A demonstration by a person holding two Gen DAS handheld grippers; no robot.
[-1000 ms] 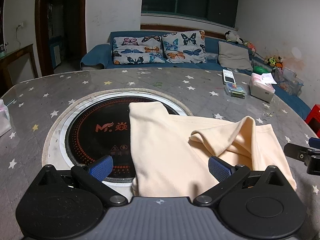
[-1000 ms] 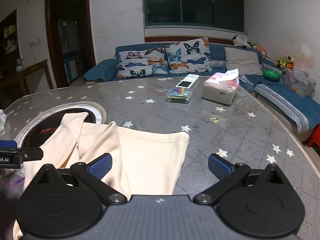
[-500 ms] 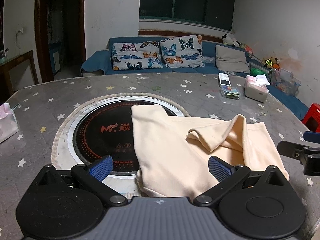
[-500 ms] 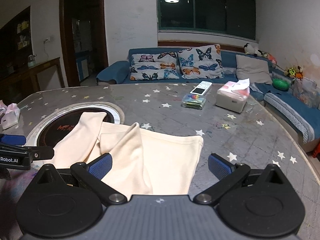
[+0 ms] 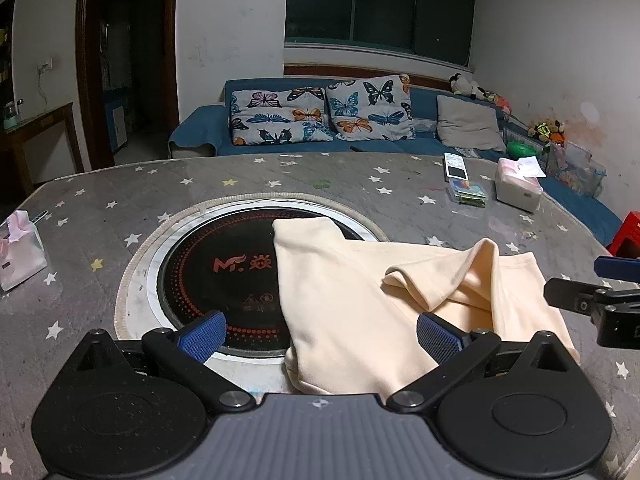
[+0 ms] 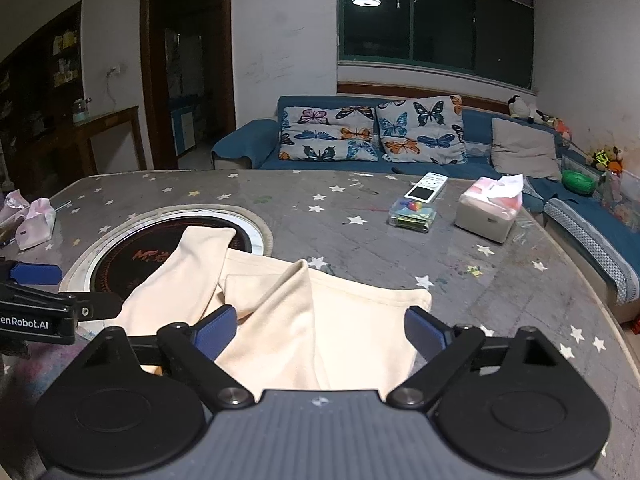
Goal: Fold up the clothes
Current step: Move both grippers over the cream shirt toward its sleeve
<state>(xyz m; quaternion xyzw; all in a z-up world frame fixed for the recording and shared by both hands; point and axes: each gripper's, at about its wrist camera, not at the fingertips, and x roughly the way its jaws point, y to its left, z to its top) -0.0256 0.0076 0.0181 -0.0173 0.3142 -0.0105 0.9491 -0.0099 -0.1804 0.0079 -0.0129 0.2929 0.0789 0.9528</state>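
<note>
A cream garment (image 5: 360, 300) lies partly folded on the grey star-patterned table (image 5: 280, 184), its left part over the black round hotplate (image 5: 224, 272). A raised fold (image 5: 472, 268) stands at its right. It also shows in the right wrist view (image 6: 304, 320). My left gripper (image 5: 320, 338) is open and empty above the garment's near edge. My right gripper (image 6: 320, 332) is open and empty above the garment's near right part. Each gripper shows at the edge of the other's view.
A tissue box (image 6: 490, 212), a remote (image 6: 426, 188) and a small clear box (image 6: 412, 216) sit at the table's far right. A pink tissue pack (image 5: 20, 248) lies at the left. A blue sofa (image 5: 320, 132) with butterfly cushions stands behind the table.
Both grippers have pulled back and risen from the garment, so more of the table shows. The garment itself has not moved.
</note>
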